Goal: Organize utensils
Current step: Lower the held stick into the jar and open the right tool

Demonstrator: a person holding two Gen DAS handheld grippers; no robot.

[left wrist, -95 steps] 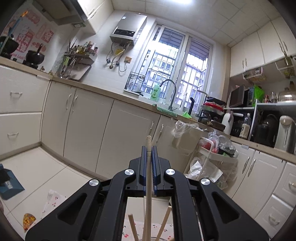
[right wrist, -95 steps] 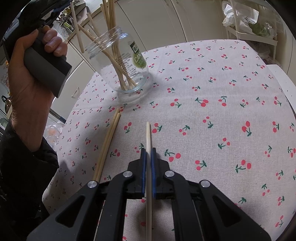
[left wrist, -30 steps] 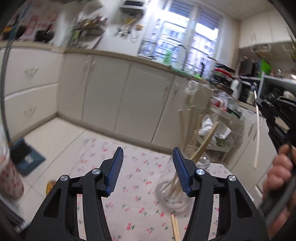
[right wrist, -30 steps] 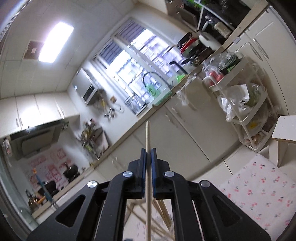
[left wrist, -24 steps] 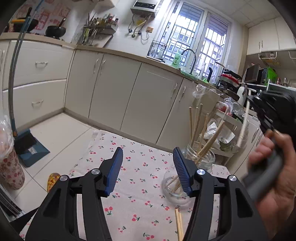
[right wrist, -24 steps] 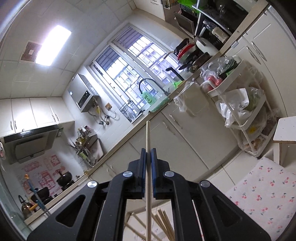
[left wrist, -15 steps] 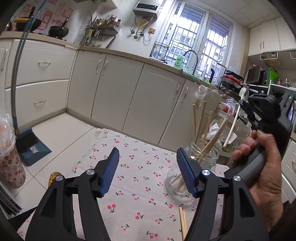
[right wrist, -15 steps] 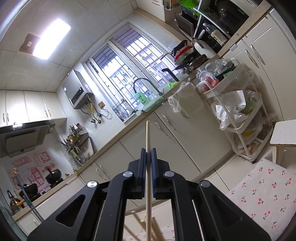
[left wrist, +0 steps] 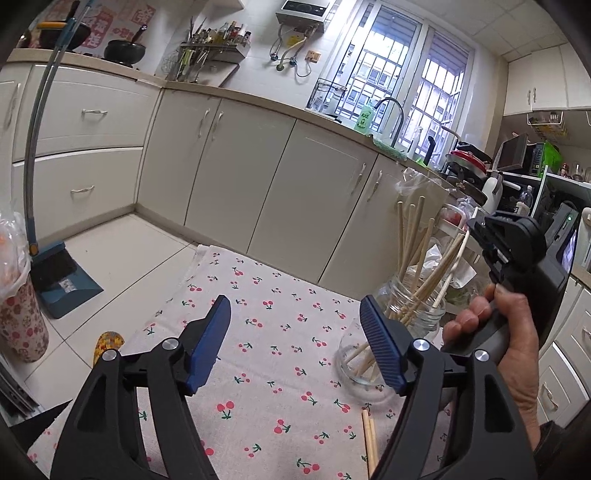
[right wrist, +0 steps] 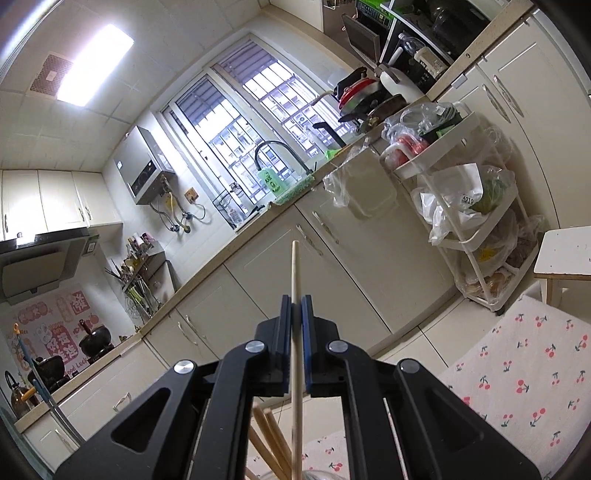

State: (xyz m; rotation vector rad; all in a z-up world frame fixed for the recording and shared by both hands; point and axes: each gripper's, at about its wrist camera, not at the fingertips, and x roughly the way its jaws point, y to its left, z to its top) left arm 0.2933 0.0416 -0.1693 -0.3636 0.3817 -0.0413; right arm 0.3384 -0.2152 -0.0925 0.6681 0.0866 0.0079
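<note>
Left claw (left wrist: pixel 295 343) wide over tablecloth (left wrist: pixel 266 332), right claw (right wrist: pixel 294 314) clamping chopstick (right wrist: pixel 294 280), jar (left wrist: pixel 413 314) in left view only

This is a lived-in home kitchen. Cream cabinets (left wrist: pixel 236 162) run under a long counter to a sink with a curved faucet (left wrist: pixel 391 114) below a barred window (left wrist: pixel 391 74); a green soap bottle (left wrist: pixel 365 118) stands just beside the faucet. Left of the window a gas water heater (left wrist: pixel 303 9) hangs on the tiled wall, and further left a wall rack (left wrist: pixel 210 44) holds bottles and cooking tools. A black wok (left wrist: pixel 123 50) sits on the counter at the far left. Right of the sink, a white trolley (right wrist: pixel 476 206) carries bagged groceries. A broom and dustpan (left wrist: pixel 55 266) stand on the tile floor, and the desk wears a cherry-print cloth (left wrist: pixel 280 332).
</note>
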